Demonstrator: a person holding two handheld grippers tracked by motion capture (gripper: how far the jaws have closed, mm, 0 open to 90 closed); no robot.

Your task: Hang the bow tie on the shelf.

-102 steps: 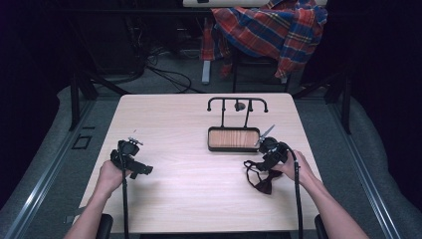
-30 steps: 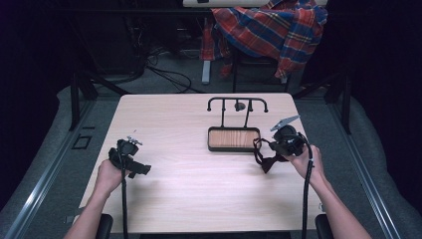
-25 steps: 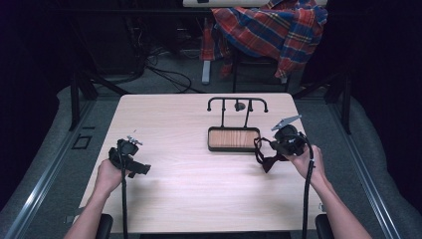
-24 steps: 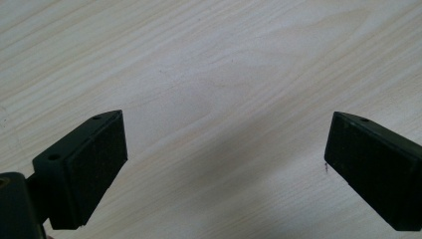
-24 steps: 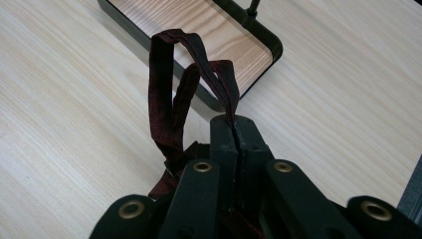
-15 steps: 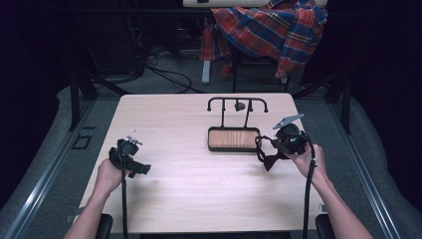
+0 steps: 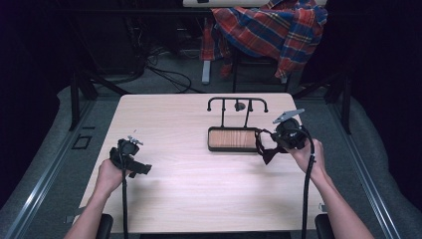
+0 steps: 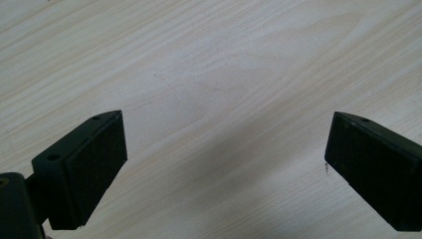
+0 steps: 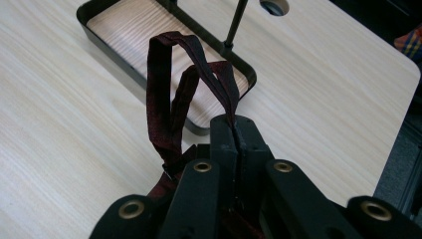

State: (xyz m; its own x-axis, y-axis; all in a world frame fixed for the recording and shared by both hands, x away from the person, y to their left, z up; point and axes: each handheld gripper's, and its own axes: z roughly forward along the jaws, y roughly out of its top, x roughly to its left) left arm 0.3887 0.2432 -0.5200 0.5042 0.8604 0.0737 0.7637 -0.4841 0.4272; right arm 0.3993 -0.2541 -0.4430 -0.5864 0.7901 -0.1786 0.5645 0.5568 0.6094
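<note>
We read R gripper (image 9: pixel 234 132) clamped on strap (image 9: pixel 169 94), rack (image 7: pixel 238 103) just far-left; L gripper (image 8: pixel 224 164) wide open, empty.

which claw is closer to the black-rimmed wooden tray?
Right. The right claw, shut on a dark red strap, sits beside the black-rimmed wooden tray; the open left claw is across the table.

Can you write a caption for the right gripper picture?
Right claw shut on a dark red strap above the wooden tray.
</note>
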